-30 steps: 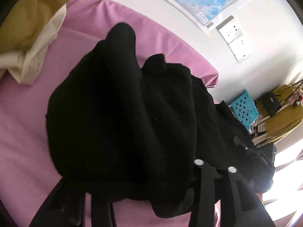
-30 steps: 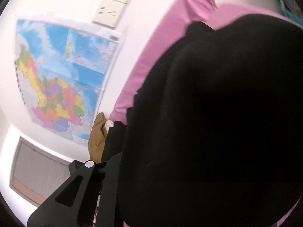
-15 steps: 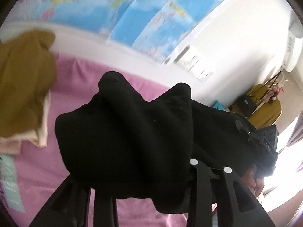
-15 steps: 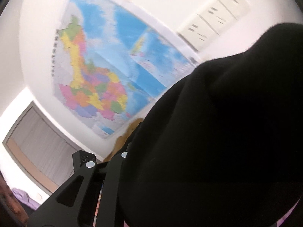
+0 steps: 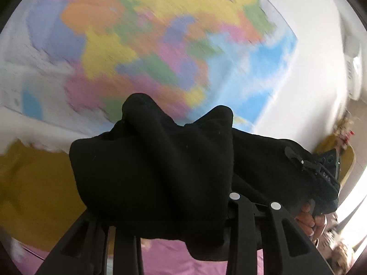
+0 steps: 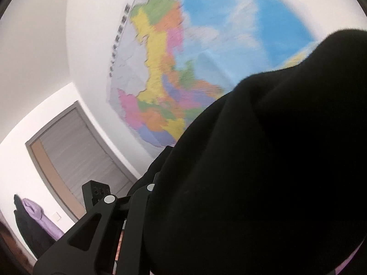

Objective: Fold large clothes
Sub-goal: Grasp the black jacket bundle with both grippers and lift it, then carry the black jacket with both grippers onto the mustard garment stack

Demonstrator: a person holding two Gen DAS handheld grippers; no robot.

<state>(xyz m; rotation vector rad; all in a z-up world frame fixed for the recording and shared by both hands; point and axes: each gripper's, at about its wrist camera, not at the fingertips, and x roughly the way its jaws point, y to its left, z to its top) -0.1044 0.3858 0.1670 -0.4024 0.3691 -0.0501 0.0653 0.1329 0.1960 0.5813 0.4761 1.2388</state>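
A large black garment (image 5: 151, 171) hangs bunched over my left gripper (image 5: 174, 208), which is shut on a fold of it. The fingertips are buried in the cloth. The garment stretches right to the other gripper's body (image 5: 325, 167), held by a hand (image 5: 308, 220). In the right wrist view the same black garment (image 6: 263, 171) fills the right half. My right gripper (image 6: 206, 197) is shut on it. Only its left finger (image 6: 110, 220) shows, and the cloth hides the other. Both grippers are raised above the pink bed sheet (image 5: 165, 259).
A coloured wall map (image 5: 149, 45) on the white wall is close behind, blurred by motion. A mustard cloth (image 5: 34, 190) lies at the left on the bed. A grey door (image 6: 75, 151) and a purple cloth (image 6: 39, 215) show at the left of the right wrist view.
Both grippers have risen with the black garment, lifting it off the pink bed. The views have swung from the bed up to the wall map.
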